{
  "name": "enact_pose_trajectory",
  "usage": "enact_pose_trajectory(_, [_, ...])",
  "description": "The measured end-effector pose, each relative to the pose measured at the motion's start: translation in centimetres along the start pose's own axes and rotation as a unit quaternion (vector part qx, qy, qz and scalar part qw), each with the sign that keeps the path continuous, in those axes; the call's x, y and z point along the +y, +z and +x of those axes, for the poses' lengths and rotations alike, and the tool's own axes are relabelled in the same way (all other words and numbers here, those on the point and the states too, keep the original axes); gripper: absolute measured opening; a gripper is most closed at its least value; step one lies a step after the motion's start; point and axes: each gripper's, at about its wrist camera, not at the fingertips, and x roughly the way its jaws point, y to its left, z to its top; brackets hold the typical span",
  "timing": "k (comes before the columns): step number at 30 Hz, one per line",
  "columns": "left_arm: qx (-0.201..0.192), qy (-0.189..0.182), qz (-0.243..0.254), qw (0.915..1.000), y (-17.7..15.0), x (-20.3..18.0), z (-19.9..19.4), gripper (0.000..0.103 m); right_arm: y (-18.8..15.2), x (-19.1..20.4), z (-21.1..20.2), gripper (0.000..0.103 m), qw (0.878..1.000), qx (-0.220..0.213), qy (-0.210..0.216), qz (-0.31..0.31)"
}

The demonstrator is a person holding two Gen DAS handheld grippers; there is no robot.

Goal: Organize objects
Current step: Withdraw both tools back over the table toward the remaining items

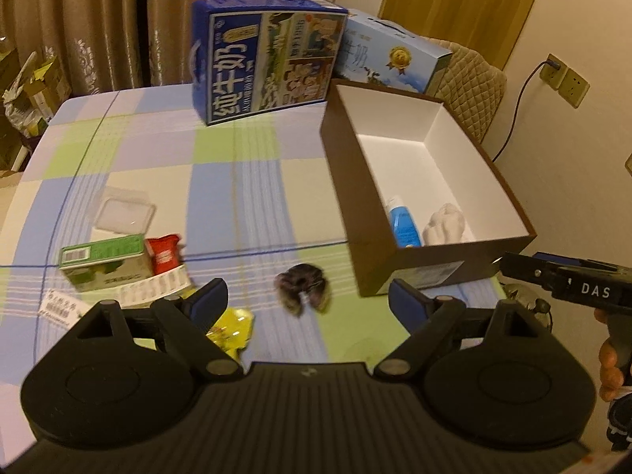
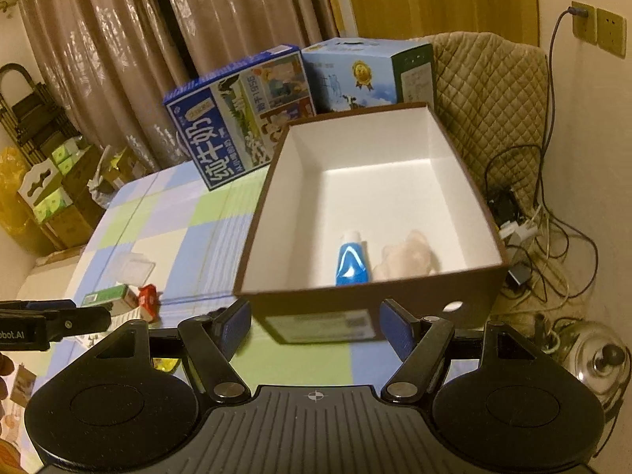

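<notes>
My left gripper [image 1: 306, 302] has its jaws wide apart and empty, and the dark fuzzy hair tie [image 1: 302, 286] lies on the checked table [image 1: 237, 181] straight ahead between my fingertips, near the front edge. It sits just left of the brown box's [image 1: 418, 272] near corner. My right gripper [image 2: 314, 326], jaws also apart and empty, faces the box's front wall, so the left is nearer.

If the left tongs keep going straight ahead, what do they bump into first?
Probably the dark furry scrunchie lying on the tablecloth, right between the open left tongs. Depth is hard to judge; the brown box sits off to the right.
</notes>
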Motion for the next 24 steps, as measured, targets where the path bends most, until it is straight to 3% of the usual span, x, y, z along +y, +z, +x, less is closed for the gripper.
enact_pose_trajectory(24, [0.027,0.059,-0.050,0.9967,-5.2,13.9,-3.3,0.086,-4.2,9.3,4.3,0.069,0.999,0.045,0.027,-0.001])
